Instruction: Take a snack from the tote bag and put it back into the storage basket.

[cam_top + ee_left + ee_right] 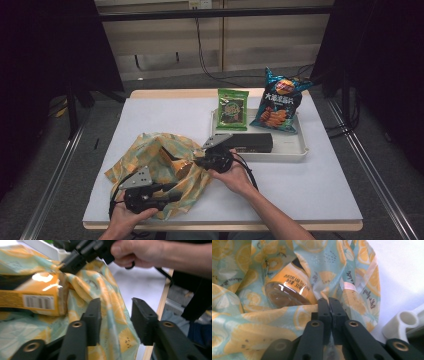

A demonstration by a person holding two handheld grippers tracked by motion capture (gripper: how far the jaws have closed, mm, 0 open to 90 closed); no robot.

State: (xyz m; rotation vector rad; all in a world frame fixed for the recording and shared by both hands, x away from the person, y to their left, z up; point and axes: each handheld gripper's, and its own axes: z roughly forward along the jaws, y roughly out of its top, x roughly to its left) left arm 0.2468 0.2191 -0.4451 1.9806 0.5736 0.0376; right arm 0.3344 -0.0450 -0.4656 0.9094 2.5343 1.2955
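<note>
lemon-print bag lies crumpled on the near left part of the white table, its mouth gaping toward the tray side, where my right gripper meets it. inside i see an orange box lying on its side, its long axis running roughly across the bag from left to right in the high view. in the right gripper view the glossy end of the box faces me out of the opening, while in the left gripper view its barcoded side shows.

my right gripper is clenched on the fabric at the bag's rim, jaws pressed together with a thin fold pinched between them. my left gripper sits at the bag's near edge, pointing right in the high view; its jaws stand apart, released, with the cloth just behind them and nothing pressed between the pads.

beyond the bag, a white tray holds a green snack packet, a blue chip bag and a black box.
</note>
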